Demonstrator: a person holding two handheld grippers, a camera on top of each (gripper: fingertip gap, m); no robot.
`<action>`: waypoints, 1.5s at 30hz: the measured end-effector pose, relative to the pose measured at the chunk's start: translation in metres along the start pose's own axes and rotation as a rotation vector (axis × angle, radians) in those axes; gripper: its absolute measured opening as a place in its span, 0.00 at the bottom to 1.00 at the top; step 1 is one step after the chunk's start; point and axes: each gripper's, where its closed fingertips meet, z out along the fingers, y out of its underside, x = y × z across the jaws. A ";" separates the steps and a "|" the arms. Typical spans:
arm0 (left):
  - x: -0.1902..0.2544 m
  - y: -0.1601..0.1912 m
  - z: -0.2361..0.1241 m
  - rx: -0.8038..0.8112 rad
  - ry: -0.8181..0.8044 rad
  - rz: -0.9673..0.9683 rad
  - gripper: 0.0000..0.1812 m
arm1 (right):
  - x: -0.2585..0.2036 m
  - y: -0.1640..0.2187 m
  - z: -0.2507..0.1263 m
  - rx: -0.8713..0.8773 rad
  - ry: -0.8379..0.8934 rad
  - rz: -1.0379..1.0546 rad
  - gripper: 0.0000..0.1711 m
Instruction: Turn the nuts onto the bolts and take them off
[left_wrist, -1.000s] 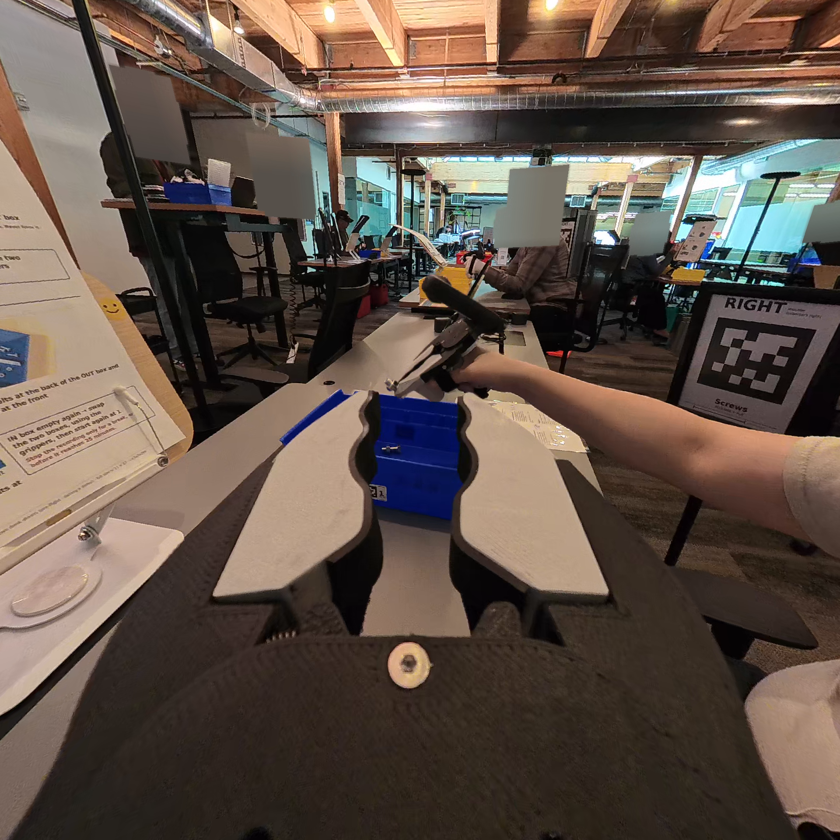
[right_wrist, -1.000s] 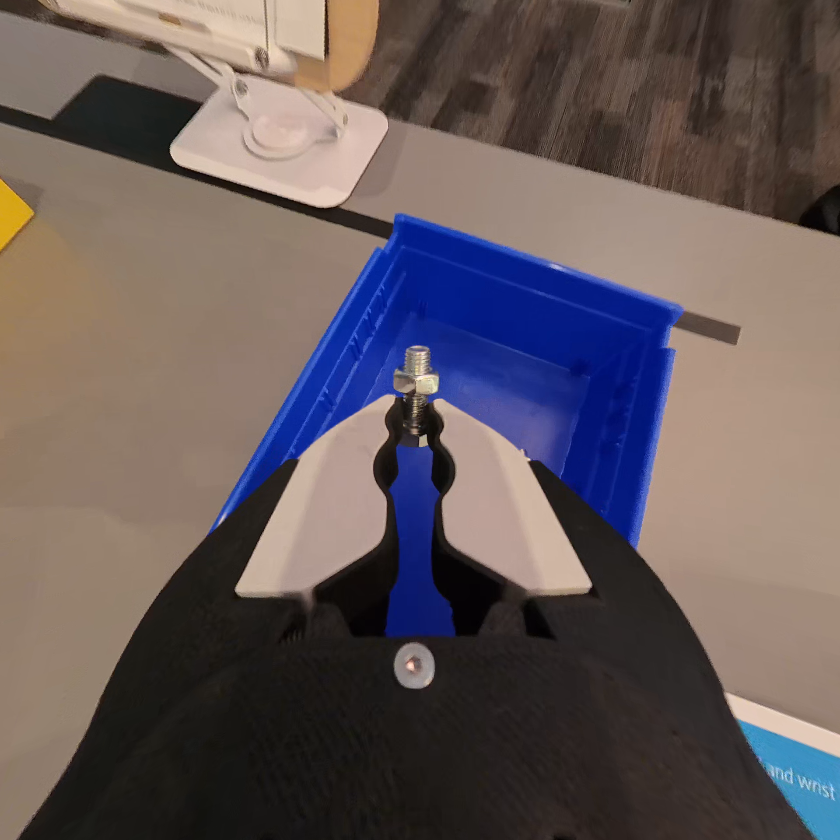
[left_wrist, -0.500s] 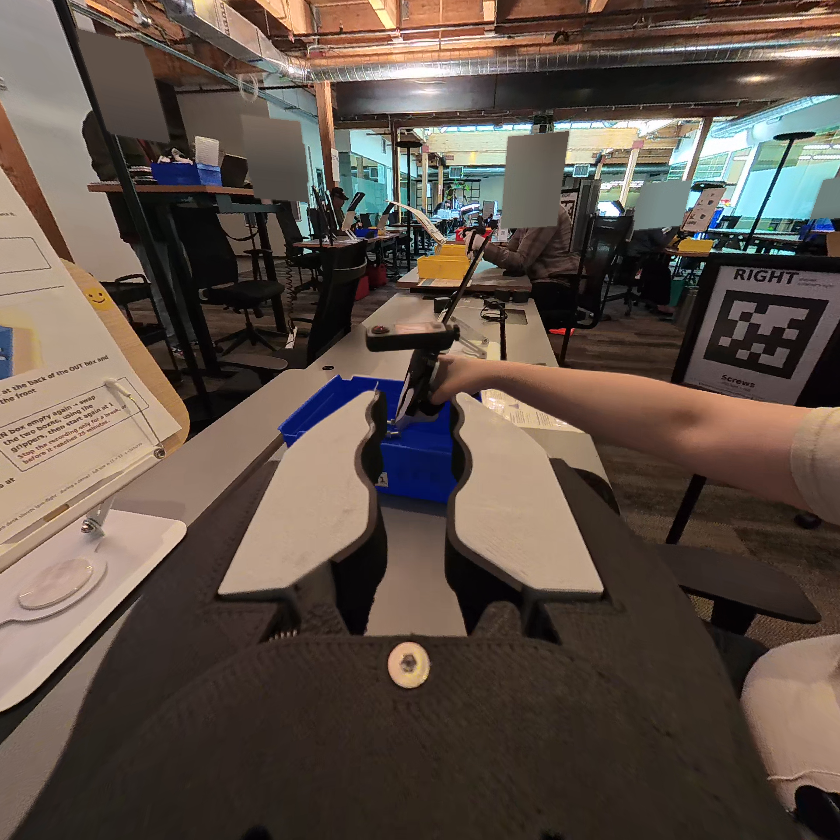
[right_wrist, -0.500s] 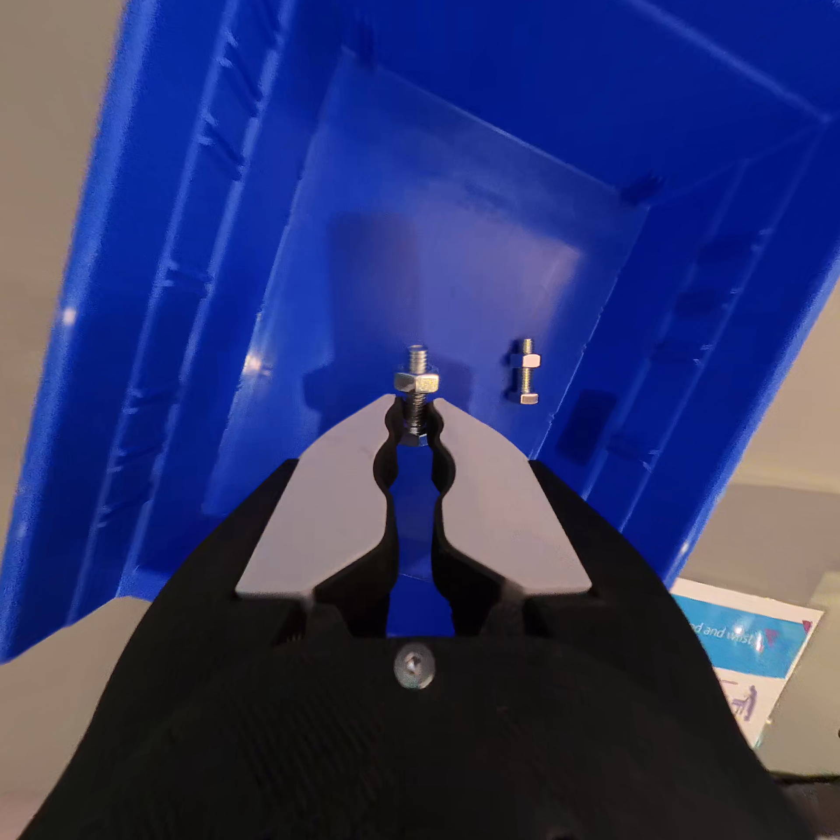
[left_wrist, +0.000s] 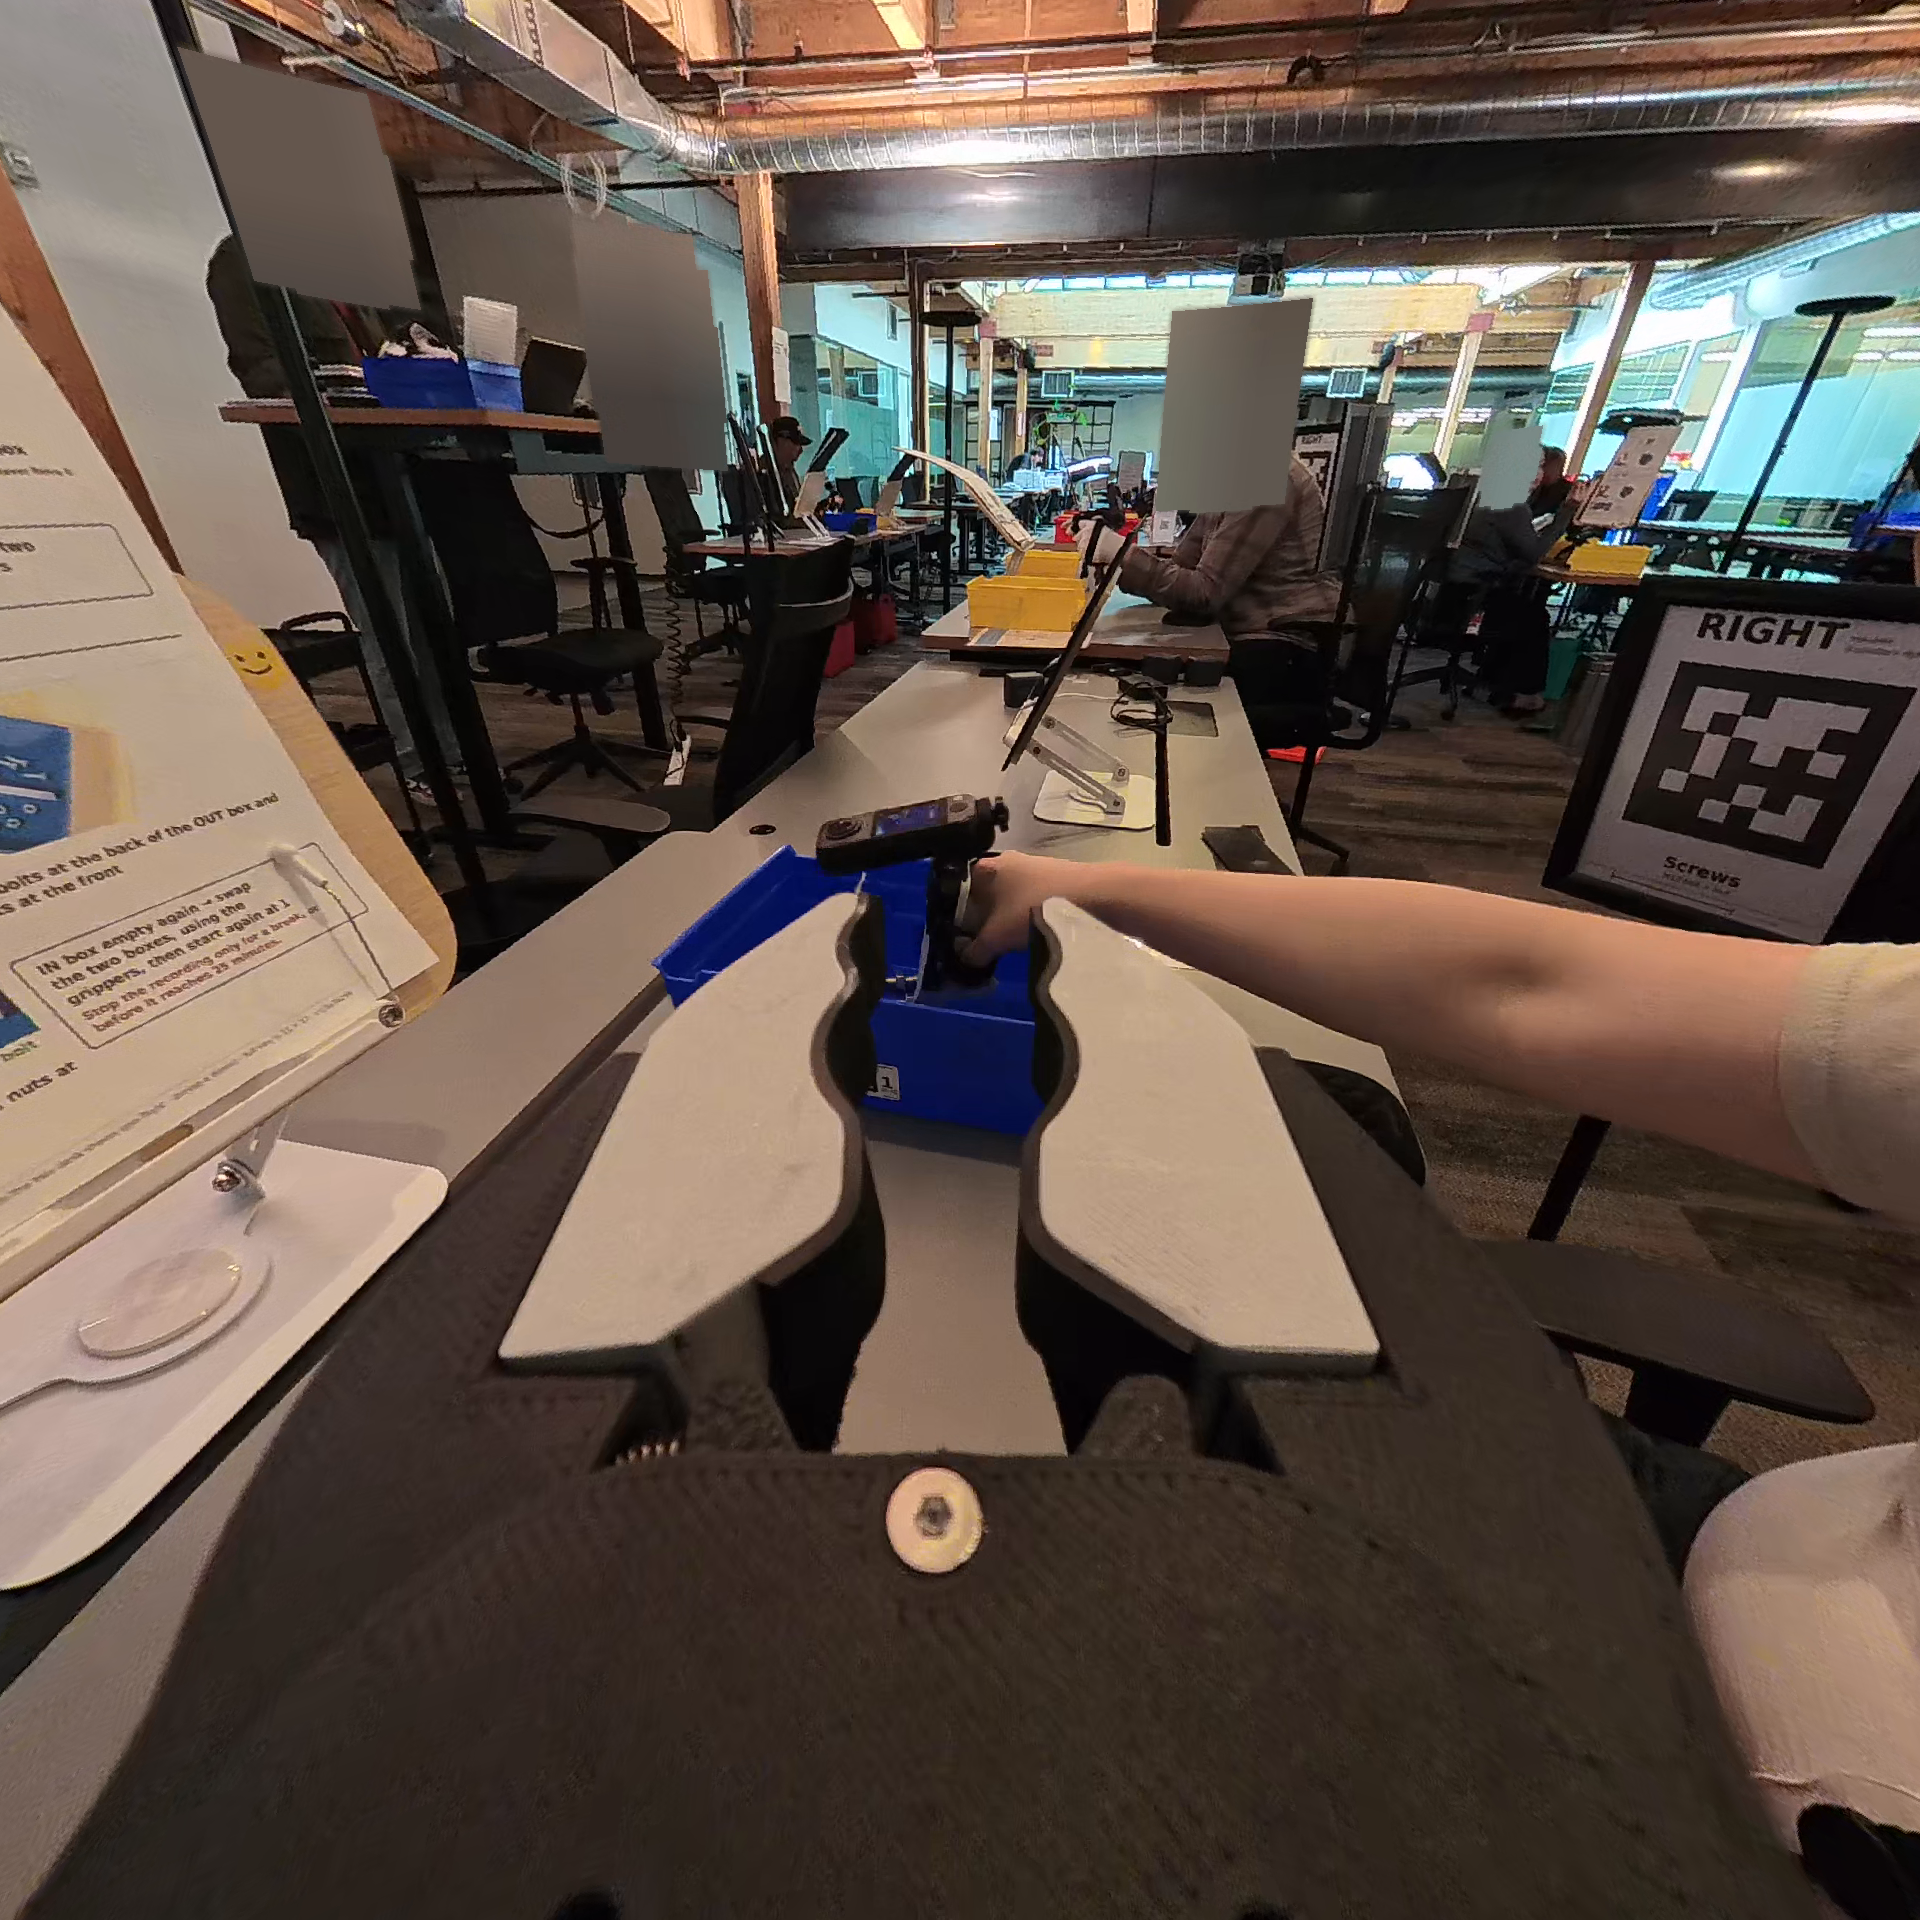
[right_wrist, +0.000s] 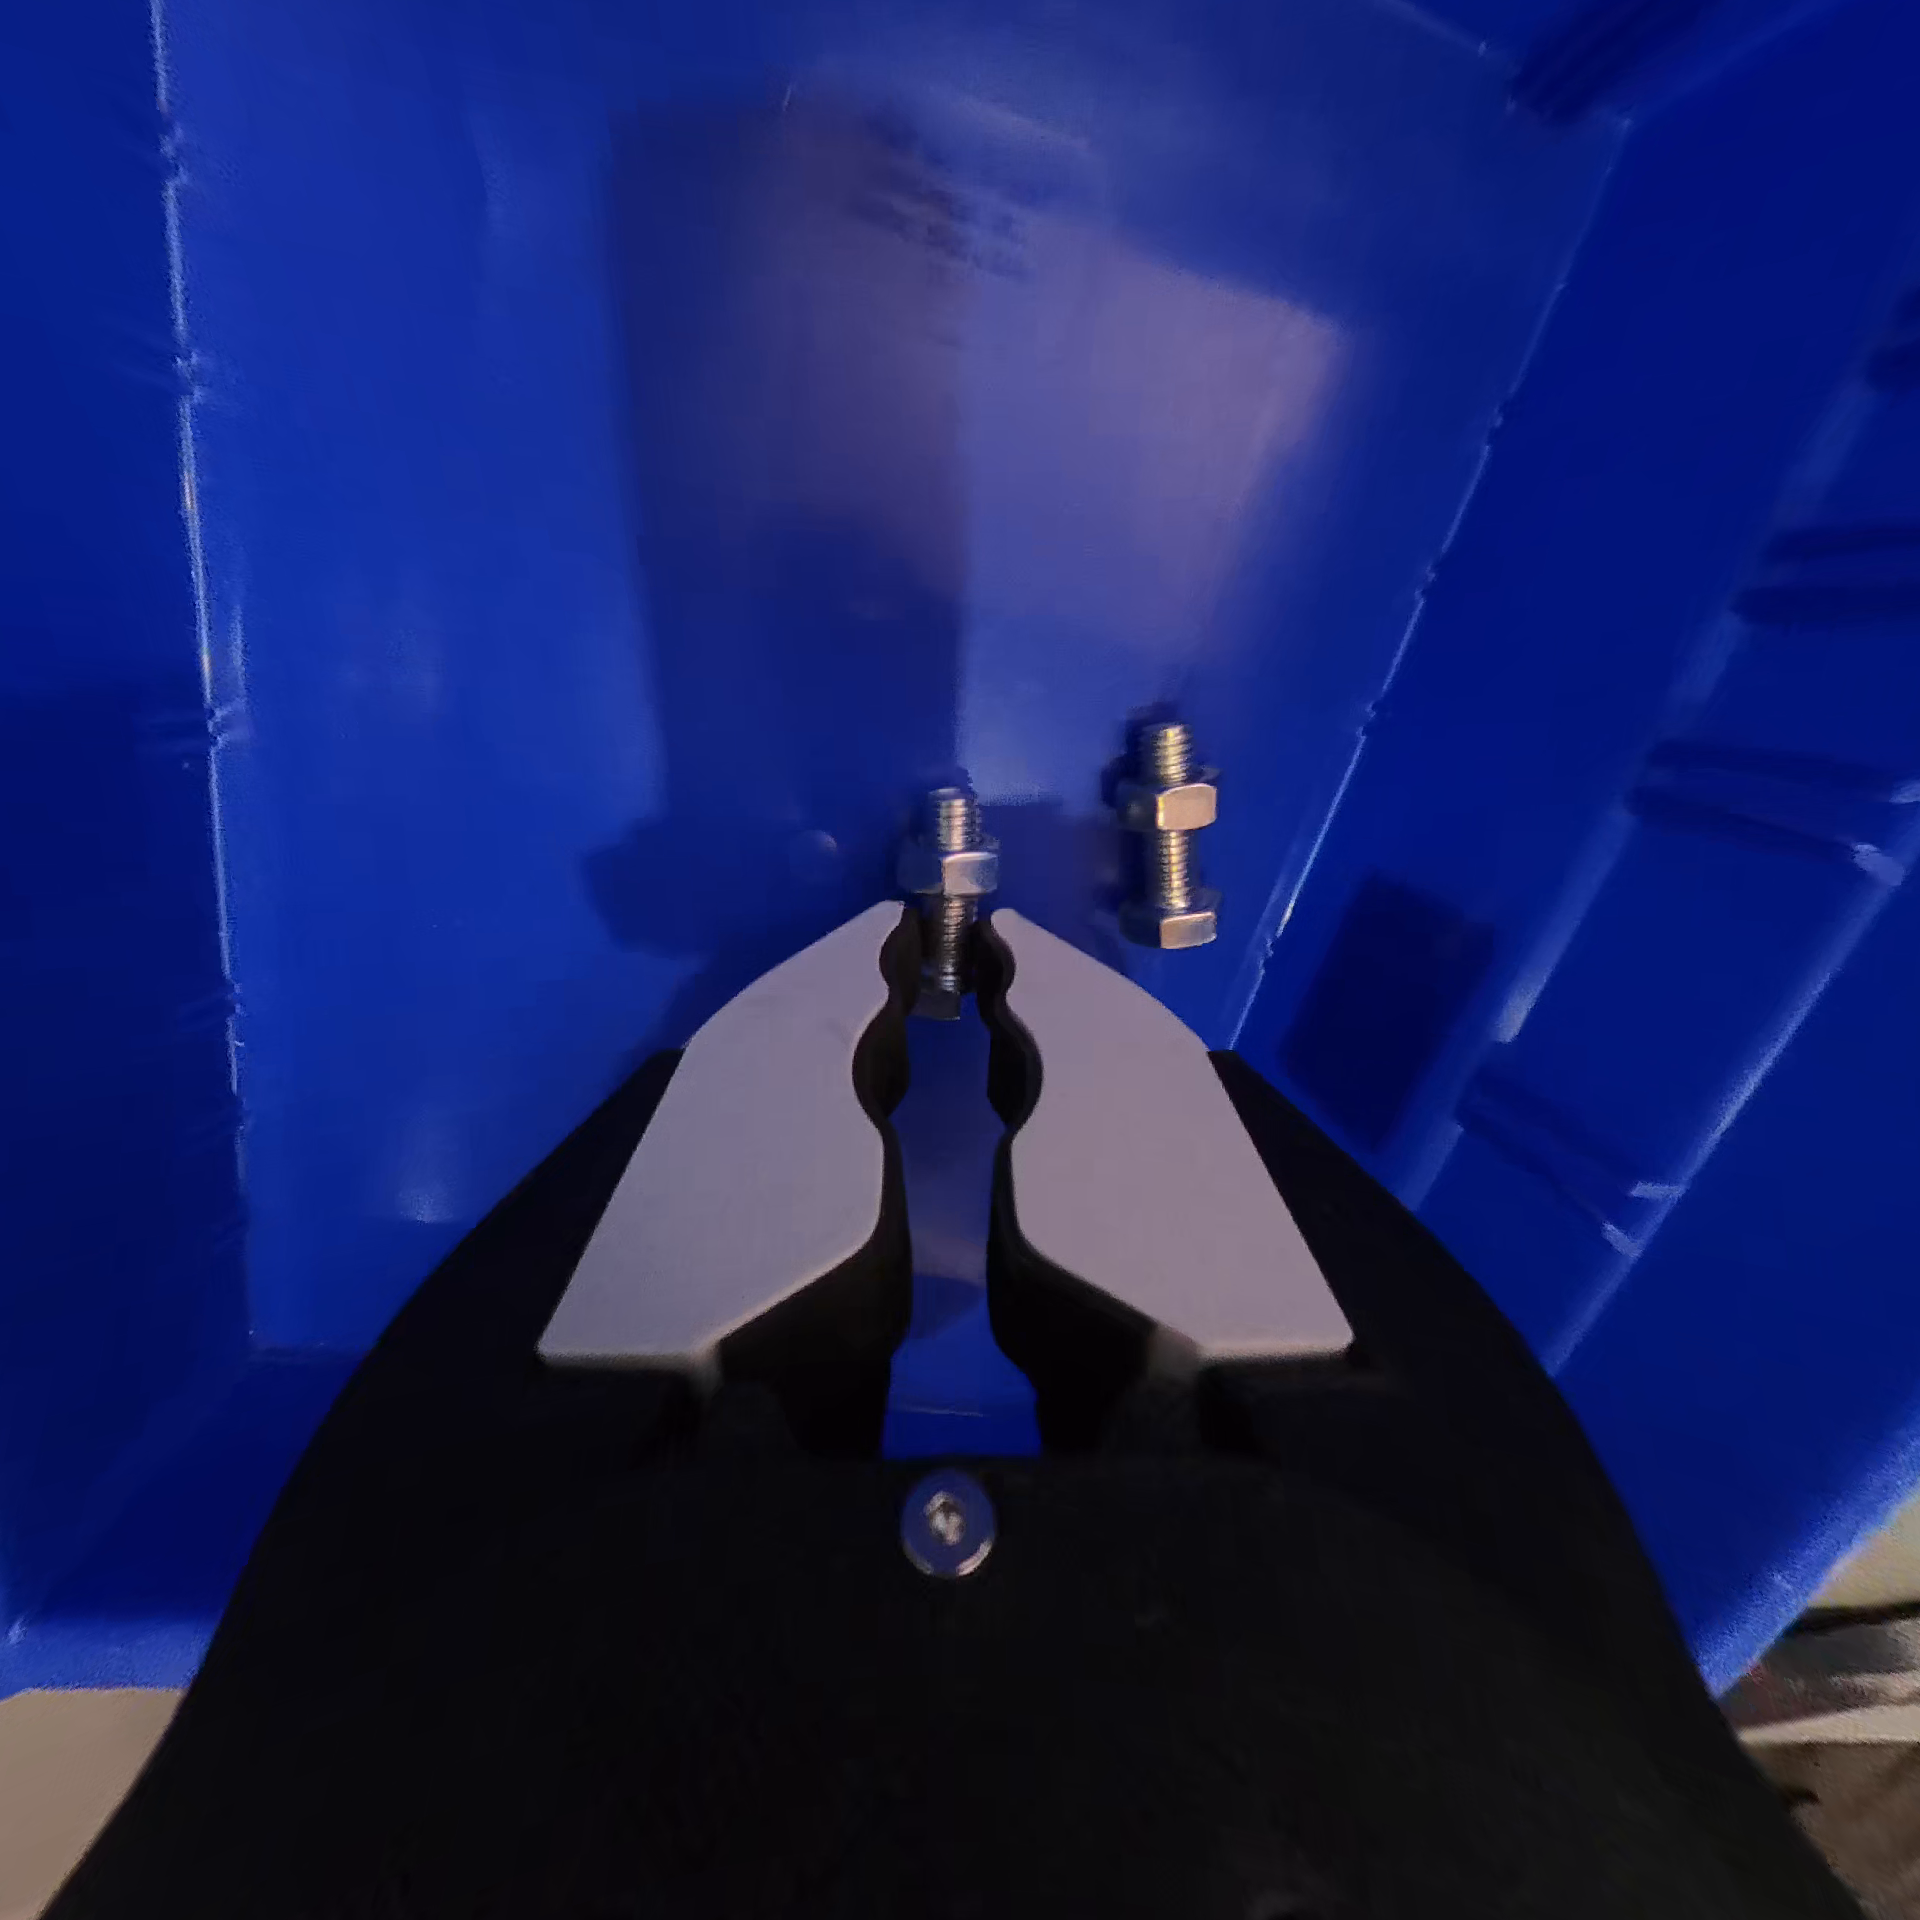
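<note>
A: How many bolts can you count inside the blue bin (right_wrist: 520, 520)?

B: Two. The right gripper (right_wrist: 945, 914) has its fingers clamped on one bolt (right_wrist: 948, 940), pinching the threaded shank near the head, deep in the bin and close to its floor. That bolt carries one nut (right_wrist: 951, 871), just beyond the fingertips. The second bolt (right_wrist: 1169, 842) lies on the bin floor just to the right of the held one, apart from it, and it has one nut (right_wrist: 1172, 805) threaded on as well.

A: So two bolts and two nuts. Any loose nuts?

B: I can only make out those two, each on its bolt.

A: And the left gripper (left_wrist: 948, 925)?

B: Its two fingers stand apart with nothing between them. It sits on the near side of the bin (left_wrist: 951, 1075), over the grey table (left_wrist: 520, 1049), pointing at the bin's front wall.

A: Is the right gripper visible from there?

B: Yes, the person's right hand (left_wrist: 1003, 904) reaches down into the bin, with one small camera (left_wrist: 909, 831) mounted above it. The tips are hidden by the bin wall in that view.

A: Anything else near the bin?

B: One instruction sheet on a white stand (left_wrist: 177, 831) to the left of it, and one framed black-and-white marker sign (left_wrist: 1756, 769) well to its right.
</note>
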 end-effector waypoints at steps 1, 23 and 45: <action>-0.001 0.000 -0.001 0.003 -0.001 0.000 0.14 | 0.000 0.000 0.001 0.003 -0.008 0.003 0.07; -0.038 -0.036 -0.082 0.178 -0.161 -0.040 0.16 | -0.006 -0.018 -0.065 0.368 -0.083 -0.050 0.12; -0.072 -0.047 -0.152 0.187 -0.573 0.061 0.14 | -0.092 -0.054 -0.344 1.749 -0.024 -0.277 0.03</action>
